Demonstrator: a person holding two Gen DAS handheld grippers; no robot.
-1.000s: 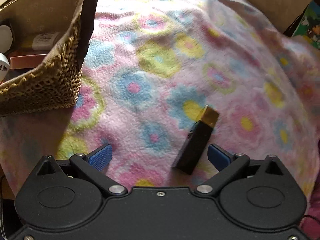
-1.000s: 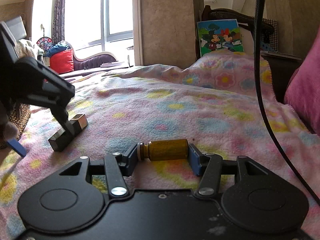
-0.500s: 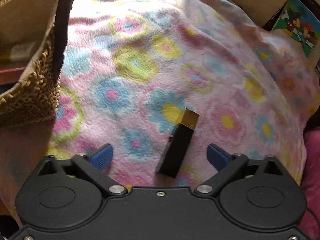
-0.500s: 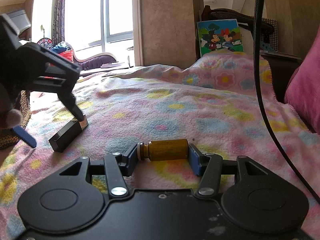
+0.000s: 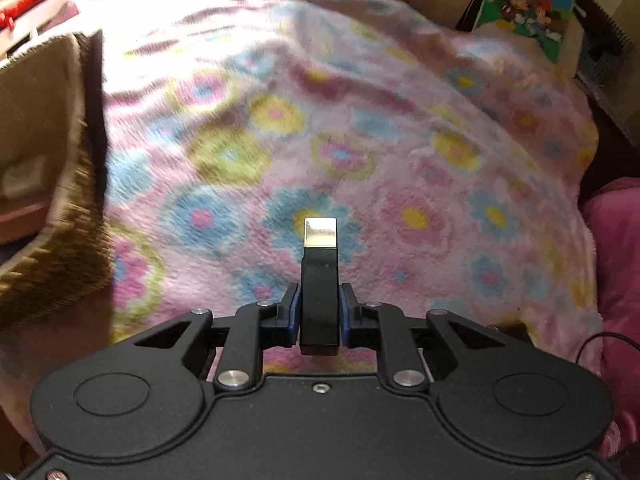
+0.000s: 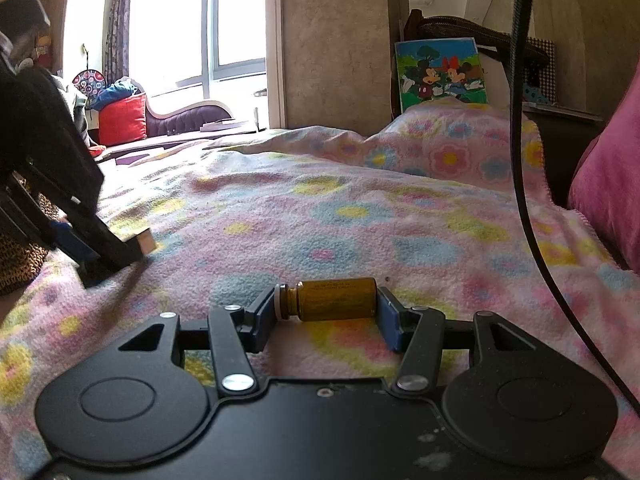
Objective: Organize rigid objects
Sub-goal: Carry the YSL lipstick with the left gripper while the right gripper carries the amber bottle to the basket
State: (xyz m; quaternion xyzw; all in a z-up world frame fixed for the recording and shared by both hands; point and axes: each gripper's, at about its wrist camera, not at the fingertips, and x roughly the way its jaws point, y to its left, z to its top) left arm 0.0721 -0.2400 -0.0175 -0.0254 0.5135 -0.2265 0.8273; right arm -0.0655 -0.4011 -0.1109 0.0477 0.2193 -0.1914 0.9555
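Observation:
A slim black case with a gold end (image 5: pixel 319 276) stands clamped lengthwise in my left gripper (image 5: pixel 319 316), whose blue pads press on both its sides, just above the flowered blanket (image 5: pixel 360 140). In the right wrist view the same case (image 6: pixel 145 242) shows only its gold tip past the left gripper's dark body (image 6: pixel 60 200) at the far left. My right gripper (image 6: pixel 326 310) is shut on a small amber bottle (image 6: pixel 334 299) lying sideways, white cap to the left, low over the blanket (image 6: pixel 360 216).
A woven basket (image 5: pixel 60 240) with boxes inside sits at the left edge of the bed. A pink pillow (image 6: pixel 612 184) lies at the right. A cartoon picture (image 6: pixel 440 70) leans at the bed's far end. A black cable (image 6: pixel 520 160) hangs down on the right.
My left gripper's jaws closed from wide open onto the black case, rolled to line up with it and lifted a little. The right gripper and bottle stayed still.

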